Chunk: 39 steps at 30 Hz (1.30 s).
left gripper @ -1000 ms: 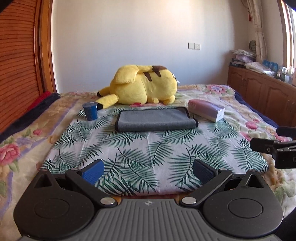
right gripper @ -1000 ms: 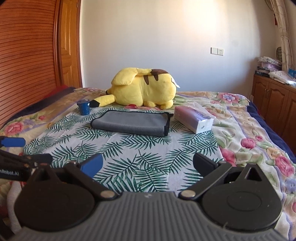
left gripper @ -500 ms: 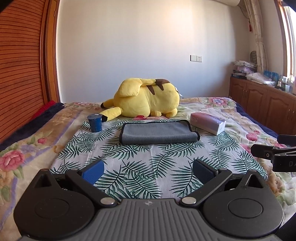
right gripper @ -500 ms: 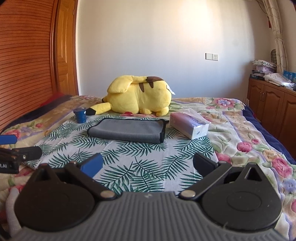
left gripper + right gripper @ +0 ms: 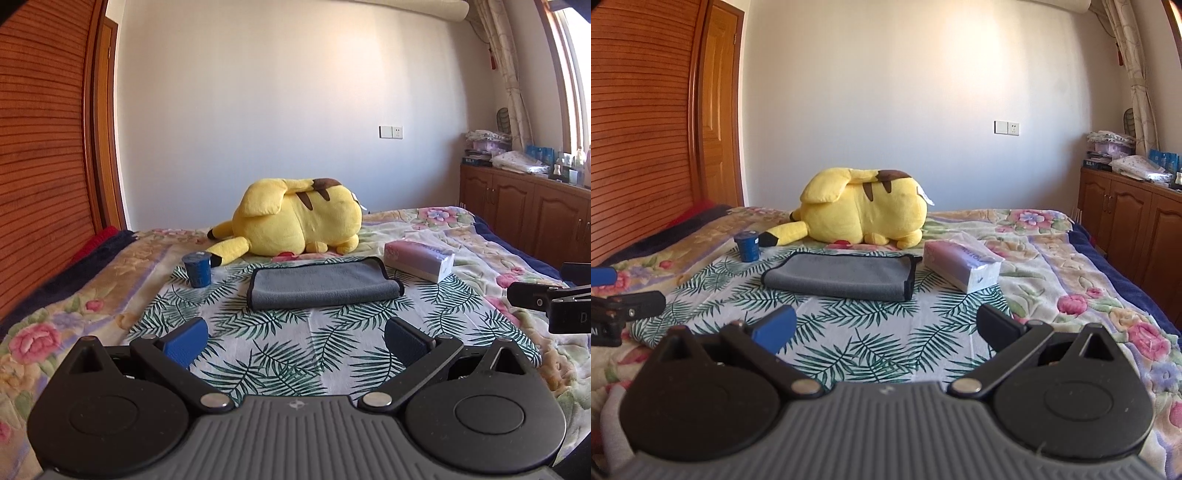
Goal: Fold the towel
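A grey towel (image 5: 325, 286) with dark edging lies folded flat on the palm-leaf cloth (image 5: 295, 350) on the bed; it also shows in the right wrist view (image 5: 842, 277). My left gripper (image 5: 295, 338) is open and empty, held well short of the towel. My right gripper (image 5: 886, 326) is open and empty, also well short of it. Each gripper shows at the edge of the other's view: the right one (image 5: 543, 297) and the left one (image 5: 624, 306).
A yellow plush toy (image 5: 299, 229) lies behind the towel. A blue cup (image 5: 198, 271) stands to its left and a tissue pack (image 5: 419, 260) to its right. Wooden cabinets (image 5: 524, 218) line the right wall, and a wooden wardrobe (image 5: 48, 166) stands at the left.
Both grippers have tilted up and drawn back a little, so the towel sits lower and smaller in view. Both stay open. The towel has not moved.
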### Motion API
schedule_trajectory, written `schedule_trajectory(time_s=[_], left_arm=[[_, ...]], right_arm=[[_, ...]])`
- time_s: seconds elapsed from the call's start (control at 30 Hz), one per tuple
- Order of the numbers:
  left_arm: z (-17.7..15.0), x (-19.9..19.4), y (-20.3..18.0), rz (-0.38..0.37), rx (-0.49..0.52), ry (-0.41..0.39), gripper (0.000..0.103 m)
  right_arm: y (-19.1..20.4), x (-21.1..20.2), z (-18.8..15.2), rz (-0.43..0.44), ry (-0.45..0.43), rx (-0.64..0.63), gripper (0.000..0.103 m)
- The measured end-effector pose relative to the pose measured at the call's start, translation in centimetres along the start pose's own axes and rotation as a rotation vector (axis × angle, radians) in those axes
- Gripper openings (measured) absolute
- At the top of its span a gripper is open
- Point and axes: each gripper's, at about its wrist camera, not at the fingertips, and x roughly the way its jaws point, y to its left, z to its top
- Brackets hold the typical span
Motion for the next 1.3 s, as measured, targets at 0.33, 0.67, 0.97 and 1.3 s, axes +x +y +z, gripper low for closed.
schedule_trajectory(time_s=[0.33, 0.67, 0.97, 1.3], left_arm=[[0.13, -0.36, 0.3, 0.007, -0.017, -0.018, 0.087], [0.12, -0.41, 0.31, 0.005, -0.011, -0.02, 0.087], [0.12, -0.41, 0.27, 0.005, -0.011, -0.02, 0.087], [0.06, -0.55, 0.05, 0.005, -0.009, -0.021, 0.087]], right_arm=[[-0.28, -0.2, -0.02, -0.01, -0.017, 0.009, 0.103], [-0.22, -0.24, 0.01, -0.01, -0.018, 0.003, 0.103], [-0.2, -0.23, 0.01, -0.01, -0.018, 0.003, 0.103], [-0.18, -0.22, 0.0, -0.011, -0.017, 0.003, 0.103]])
